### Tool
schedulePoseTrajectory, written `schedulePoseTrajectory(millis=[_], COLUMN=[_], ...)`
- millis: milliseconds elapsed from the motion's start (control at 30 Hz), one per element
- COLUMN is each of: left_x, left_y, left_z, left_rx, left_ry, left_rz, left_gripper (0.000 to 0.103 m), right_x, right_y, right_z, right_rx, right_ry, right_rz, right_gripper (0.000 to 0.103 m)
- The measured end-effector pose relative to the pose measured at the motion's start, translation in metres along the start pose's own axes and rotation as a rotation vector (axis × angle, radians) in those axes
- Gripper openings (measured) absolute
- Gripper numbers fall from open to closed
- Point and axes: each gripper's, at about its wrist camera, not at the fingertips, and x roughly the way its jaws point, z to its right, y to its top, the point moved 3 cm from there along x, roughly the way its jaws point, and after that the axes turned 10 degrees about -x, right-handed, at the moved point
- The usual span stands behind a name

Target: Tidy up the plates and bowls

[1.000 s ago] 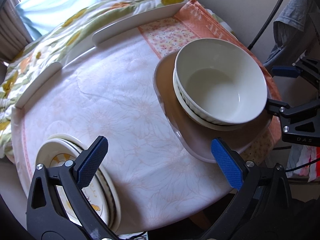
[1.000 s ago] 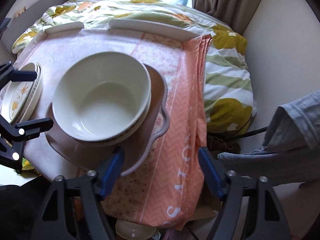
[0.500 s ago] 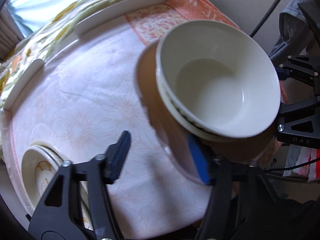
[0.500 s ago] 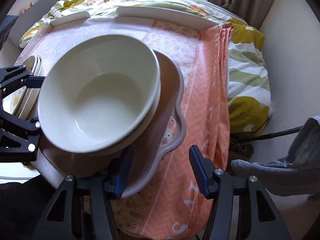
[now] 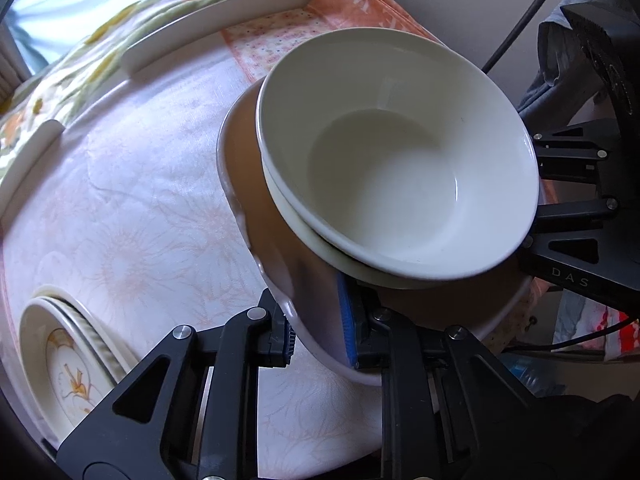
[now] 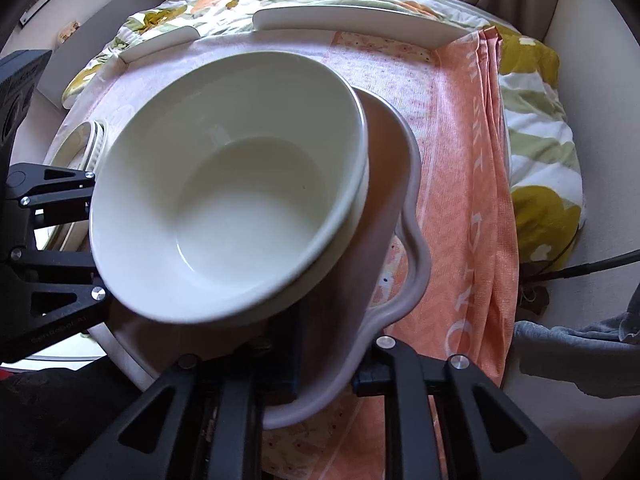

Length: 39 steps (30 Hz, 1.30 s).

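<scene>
Left claw (image 5: 316, 336) just closed, clamped on near-left rim of tray-like plate (image 5: 256, 184) — right claw (image 6: 328, 364) likewise on near-right rim. Stacked bowls (image 5: 396, 168) sit on plate between claws, on bench (image 5: 132, 216). Flowered plates (image 5: 68, 364) far left — lift must stay level.

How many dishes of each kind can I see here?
Plain white ceramic bowls, nested: 2
Wide pinkish-grey dish with handles, under them: 1
Cream flower-patterned plates, stacked: at least 2
Total: at least 5
</scene>
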Motion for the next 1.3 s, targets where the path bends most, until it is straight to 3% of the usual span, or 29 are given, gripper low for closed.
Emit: schedulePoseTrajectory(millis=[333, 600, 933, 1300], left_x=[-0.025, -0.074, -0.122, -0.126], left_y=[0.0, -0.007, -0.036, -0.101], left_z=[-0.014, -0.045, -0.116, -0.204], left_rx=[-0.042, -0.074, -0.099, -0.132], left_ry=[0.005, 0.037, 0.045, 0.072], left_rz=[0.05, 0.1, 0.125, 0.08], left_gripper=[0.016, 0.015, 0.015, 0.014], right_x=[-0.018, -0.043, -0.062, -0.02], right_y=[0.014, 0.041, 0.078, 0.098], right_z=[-0.007, -0.037, -0.118, -0.211], right_rx=[-0.042, -0.075, -0.1, -0.064], right_ry=[-0.015, 0.002, -0.01, 0.052], right_rz=[0.034, 0.052, 0.086, 0.056], right_gripper=[0.016, 0.016, 0.016, 0.016])
